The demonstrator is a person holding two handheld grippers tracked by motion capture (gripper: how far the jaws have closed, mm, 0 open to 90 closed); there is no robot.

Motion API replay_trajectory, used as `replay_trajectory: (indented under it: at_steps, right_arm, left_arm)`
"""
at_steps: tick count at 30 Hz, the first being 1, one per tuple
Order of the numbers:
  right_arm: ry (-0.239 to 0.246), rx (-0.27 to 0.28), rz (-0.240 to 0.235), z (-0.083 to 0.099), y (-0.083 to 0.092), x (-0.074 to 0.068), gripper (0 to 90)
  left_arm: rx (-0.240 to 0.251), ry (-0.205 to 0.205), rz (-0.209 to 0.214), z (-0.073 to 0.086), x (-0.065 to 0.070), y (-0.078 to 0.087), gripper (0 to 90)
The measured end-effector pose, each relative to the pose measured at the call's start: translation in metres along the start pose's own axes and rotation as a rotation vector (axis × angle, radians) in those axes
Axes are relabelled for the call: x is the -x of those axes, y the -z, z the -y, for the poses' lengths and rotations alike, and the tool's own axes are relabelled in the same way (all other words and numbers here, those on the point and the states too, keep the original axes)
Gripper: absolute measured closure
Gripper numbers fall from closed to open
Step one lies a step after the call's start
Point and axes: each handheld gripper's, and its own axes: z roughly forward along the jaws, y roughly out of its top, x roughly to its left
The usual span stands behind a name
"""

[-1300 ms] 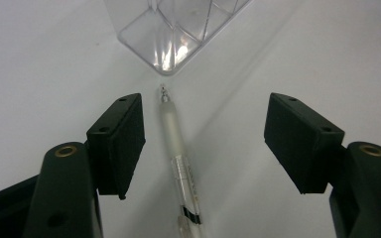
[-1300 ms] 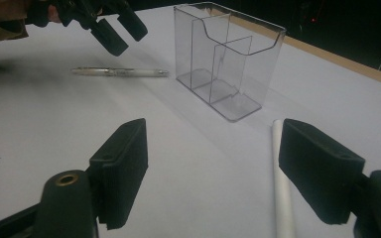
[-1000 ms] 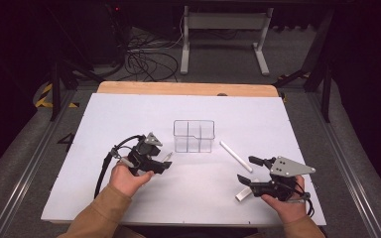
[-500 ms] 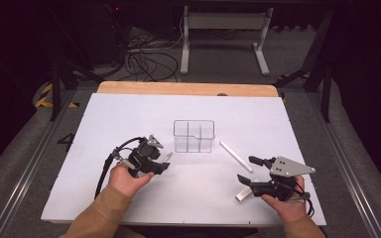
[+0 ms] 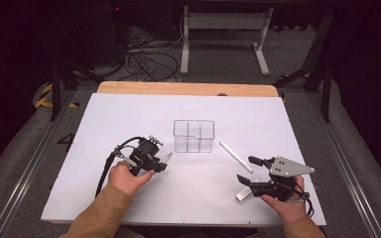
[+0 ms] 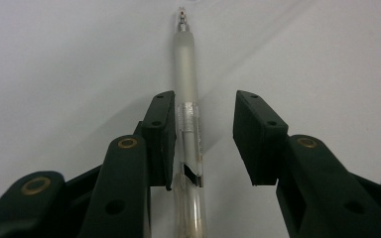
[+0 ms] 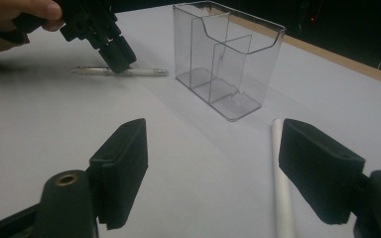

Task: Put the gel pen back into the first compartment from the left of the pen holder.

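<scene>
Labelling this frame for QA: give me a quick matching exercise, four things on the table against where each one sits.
Things:
1. frosted pen
2. clear organizer
3. white stick
4. right gripper

Places:
A. middle of the table, upright
B. lying just right of the organizer
C. between the left gripper's jaws, which have just been closing
D. near the table's right front corner, jaws wide apart, nothing between them

Pairs: 1-C, 2-A, 3-B, 4-D

One clear pen [image 6: 187, 94], one clear organizer box [image 5: 194, 135] — two white sticks [image 5: 235, 155], two grippers [image 5: 158, 163].
</scene>
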Motion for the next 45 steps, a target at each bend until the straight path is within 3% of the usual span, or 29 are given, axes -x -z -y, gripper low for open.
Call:
replay_trajectory:
  at_steps: [12, 34, 45]
  right_arm:
    - [-0.005, -0.003, -0.002, 0.0, -0.001, 0.0, 28.1]
    - [-0.004, -0.004, -0.003, 0.0, -0.001, -0.001, 28.1]
    - [-0.005, -0.003, -0.002, 0.001, -0.001, -0.001, 28.1]
  left_arm:
    - [-0.048, -0.008, -0.084, -0.005, 0.002, -0.006, 73.9]
    - [-0.077, -0.009, -0.108, -0.009, 0.006, -0.009, 79.0]
    - [0.0, -0.02, -0.108, -0.007, 0.008, 0.01, 79.1]
